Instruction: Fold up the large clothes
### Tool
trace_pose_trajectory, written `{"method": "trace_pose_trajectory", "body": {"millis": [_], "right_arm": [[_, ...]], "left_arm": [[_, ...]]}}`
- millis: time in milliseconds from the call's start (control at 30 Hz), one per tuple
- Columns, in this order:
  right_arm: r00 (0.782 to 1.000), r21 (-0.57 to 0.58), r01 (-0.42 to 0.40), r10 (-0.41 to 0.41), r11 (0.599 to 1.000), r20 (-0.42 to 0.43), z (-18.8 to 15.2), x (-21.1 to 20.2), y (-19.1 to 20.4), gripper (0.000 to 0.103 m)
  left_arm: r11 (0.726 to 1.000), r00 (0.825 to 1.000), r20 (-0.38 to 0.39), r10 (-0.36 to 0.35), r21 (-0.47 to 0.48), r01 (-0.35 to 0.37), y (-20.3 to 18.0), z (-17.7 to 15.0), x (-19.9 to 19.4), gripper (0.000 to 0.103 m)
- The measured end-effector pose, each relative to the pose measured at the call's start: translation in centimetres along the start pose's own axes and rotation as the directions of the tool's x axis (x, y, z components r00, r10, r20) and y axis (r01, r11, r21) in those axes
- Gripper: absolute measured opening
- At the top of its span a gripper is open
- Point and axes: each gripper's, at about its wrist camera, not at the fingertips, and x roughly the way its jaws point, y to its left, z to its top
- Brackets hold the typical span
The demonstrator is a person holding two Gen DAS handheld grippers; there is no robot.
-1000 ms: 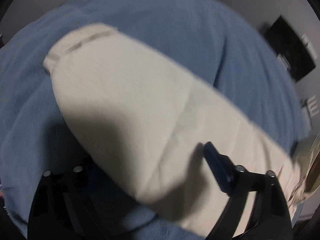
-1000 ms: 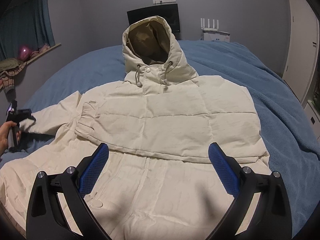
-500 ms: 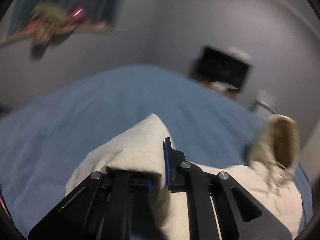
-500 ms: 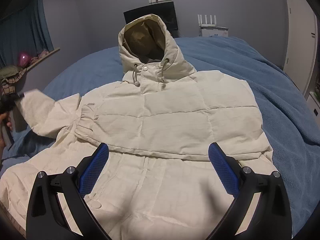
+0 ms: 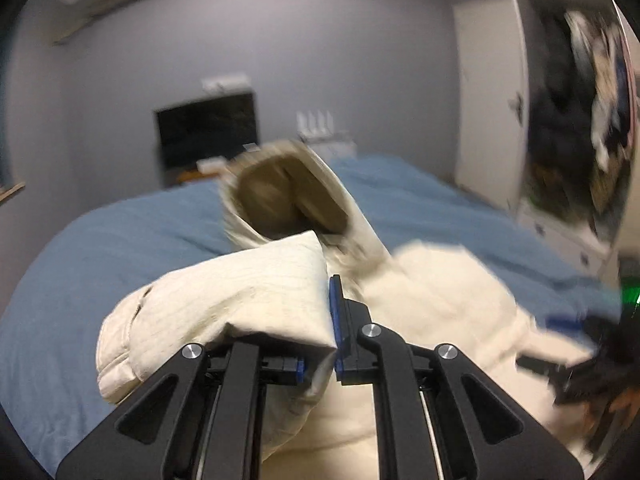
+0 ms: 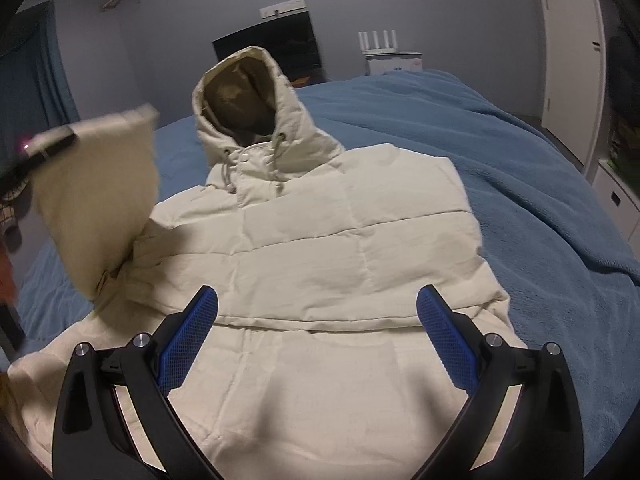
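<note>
A cream hooded puffer jacket (image 6: 340,240) lies face up on the blue bed cover (image 6: 520,160), hood (image 6: 240,96) towards the far wall. My left gripper (image 5: 324,344) is shut on the end of one sleeve (image 5: 240,304), which hangs folded over its fingers in the air. The right wrist view shows that raised sleeve (image 6: 100,200) at the left, with the left gripper (image 6: 48,144) blurred at its top. The other sleeve lies folded across the chest. My right gripper (image 6: 316,336) is open above the jacket's lower front, with nothing between its blue pads (image 6: 188,340).
A dark screen (image 6: 268,48) and a white router (image 6: 380,42) stand against the far wall behind the bed. White wardrobe doors (image 6: 572,60) line the right side, one section open with clothes (image 5: 580,120). A curtained window (image 6: 32,80) is at the left.
The left gripper closed on the sleeve end, lifted it off the bed and swung it up towards the jacket body, rolling as it went. The right gripper crept slightly forward over the hem.
</note>
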Motion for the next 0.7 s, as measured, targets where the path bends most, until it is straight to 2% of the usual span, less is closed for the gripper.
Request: {"method": "trace_pose_trajectory", "body": {"millis": [100,167,200,233,267,300,333,400,500,600,667,700], "right_arm": [[0.999,0.019,0.031,-0.031,0.999,-0.014,0.0,0.3,-1.0,0.096],[0.999,0.045,0.040,-0.038,0.998,-0.031,0.0,0.7,-1.8,0.096],[0.999,0.056,0.038,-0.036,0.998,-0.036,-0.1,0.8,-2.1,0.096],[0.999,0.070,0.036,-0.033,0.997,-0.041,0.0,0.9,-2.4,0.096],[0.999,0.076,0.034,-0.031,0.997,-0.043,0.0,1.0,-2.6,0.096],[0.999,0.079,0.035,-0.031,0.996,-0.044,0.0,1.0,-2.7,0.096],[0.998,0.077,0.035,-0.032,0.996,-0.045,0.0,1.0,-2.8,0.096],[0.999,0.070,0.032,-0.029,0.997,-0.045,0.0,0.9,-2.6,0.096],[0.999,0.043,0.000,0.002,0.999,-0.049,0.1,0.6,-1.6,0.096],[0.997,-0.029,-0.054,0.053,0.998,-0.052,0.1,0.0,1.1,0.096],[0.992,-0.097,-0.118,0.112,0.988,-0.066,0.3,-0.2,4.0,0.096],[0.988,-0.131,-0.144,0.136,0.981,-0.072,0.5,-0.2,5.4,0.096]], "left_arm": [[0.998,0.995,-0.091,-0.047,0.024,0.049,-1.8,-2.7,2.6,0.013],[0.995,0.985,-0.159,-0.066,0.063,0.077,-2.8,-5.0,4.6,0.014],[0.994,0.980,-0.181,-0.079,0.064,0.092,-3.0,-5.5,5.1,0.019],[0.991,0.969,-0.218,-0.117,0.040,0.129,-2.9,-6.2,5.5,0.036],[0.987,0.959,-0.241,-0.152,0.007,0.158,-2.9,-6.2,5.8,0.049],[0.982,0.950,-0.250,-0.186,-0.034,0.184,-3.0,-6.3,5.8,0.078],[0.974,0.946,-0.232,-0.225,-0.077,0.213,-2.7,-6.1,5.0,0.094],[0.960,0.940,-0.201,-0.276,-0.109,0.258,-1.8,-5.6,3.6,0.095],[0.965,0.942,-0.216,-0.256,-0.116,0.236,-0.1,-5.6,2.3,0.095],[0.980,0.960,-0.215,-0.181,-0.123,0.157,3.3,-5.0,-0.1,0.095],[0.997,0.973,-0.228,-0.028,-0.072,0.012,6.0,-5.1,-1.2,0.095],[0.997,0.971,-0.234,0.051,-0.045,-0.063,7.3,-5.4,-1.3,0.095]]}}
